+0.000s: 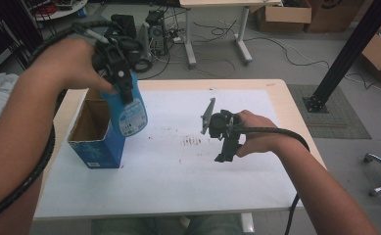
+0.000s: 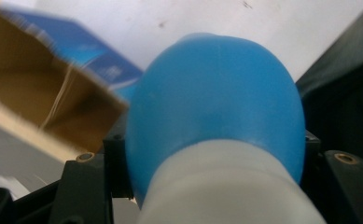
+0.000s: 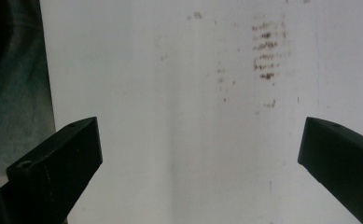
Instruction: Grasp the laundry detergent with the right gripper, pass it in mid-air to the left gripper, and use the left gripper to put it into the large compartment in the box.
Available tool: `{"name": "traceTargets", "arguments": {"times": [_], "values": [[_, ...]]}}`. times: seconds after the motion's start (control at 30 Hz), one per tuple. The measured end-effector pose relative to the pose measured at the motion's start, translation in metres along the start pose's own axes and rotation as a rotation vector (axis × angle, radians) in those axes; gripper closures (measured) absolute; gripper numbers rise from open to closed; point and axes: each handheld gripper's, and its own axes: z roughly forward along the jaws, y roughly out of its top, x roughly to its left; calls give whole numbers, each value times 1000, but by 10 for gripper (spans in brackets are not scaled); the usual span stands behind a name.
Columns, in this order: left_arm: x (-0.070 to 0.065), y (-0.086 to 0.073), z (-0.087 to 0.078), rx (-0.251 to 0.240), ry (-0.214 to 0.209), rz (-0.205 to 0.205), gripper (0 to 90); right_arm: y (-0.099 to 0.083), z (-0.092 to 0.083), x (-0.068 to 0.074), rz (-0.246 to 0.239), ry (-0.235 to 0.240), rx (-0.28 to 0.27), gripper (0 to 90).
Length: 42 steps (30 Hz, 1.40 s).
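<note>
Plainly, a blue bottle (image 1: 128,111) is held in the air at the left of the high view by the left gripper (image 1: 121,84), whose jaws are clamped on its neck just under the cap. The bottle hangs tilted, its base over the near right corner of the open blue box (image 1: 96,133), apart from the rim. In the left gripper view the bottle's rounded shoulder (image 2: 216,102) is seen from above, with the brown inside of the box (image 2: 53,98) at the upper left of that frame.

The right gripper (image 1: 223,155) is held low over the white table (image 1: 188,181) at centre right, with its jaws spread wide and nothing between them; bare table with brown stains (image 3: 265,46) is seen past them in the right gripper view.

Several risks can be judged from here. The grip is taken on a narrow neck while the heavier body swings below, so the bottle could be twisted or slipped out if it is moved sharply. The base could be caught on the box's rim or a flap, and the light box could be pushed over or dragged along the table, since it is steadied by nothing. If the bottle is let go while tilted, it may land askew against the wall of the box rather than standing inside.
</note>
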Motion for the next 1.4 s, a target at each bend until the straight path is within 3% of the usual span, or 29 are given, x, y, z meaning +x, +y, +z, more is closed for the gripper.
{"name": "traceTargets", "arguments": {"times": [0.17, 0.4, 0.43, 0.6, 0.73, 0.97, 1.4], "values": [[21, -17, -24, 7, -25, -219, 383, 0, 2, 0, -26, 9, 81, 0], [53, -41, -38, 20, -60, -540, 383, 2, -1, -2, -43, 11, 93, 0], [57, -44, -38, 24, -65, -577, 383, 2, -1, -2, -43, 12, 94, 0], [69, -52, -36, 11, -62, -682, 383, 0, 0, -2, -44, 17, 105, 0], [77, -55, -30, 3, -54, -718, 383, -1, -1, -2, -43, 17, 104, 0], [85, -56, -10, 12, -46, -746, 383, -5, -3, -3, -35, 21, 97, 0], [92, -51, 31, 33, -41, -731, 382, -4, -4, -1, -32, 35, 91, 0]]}}
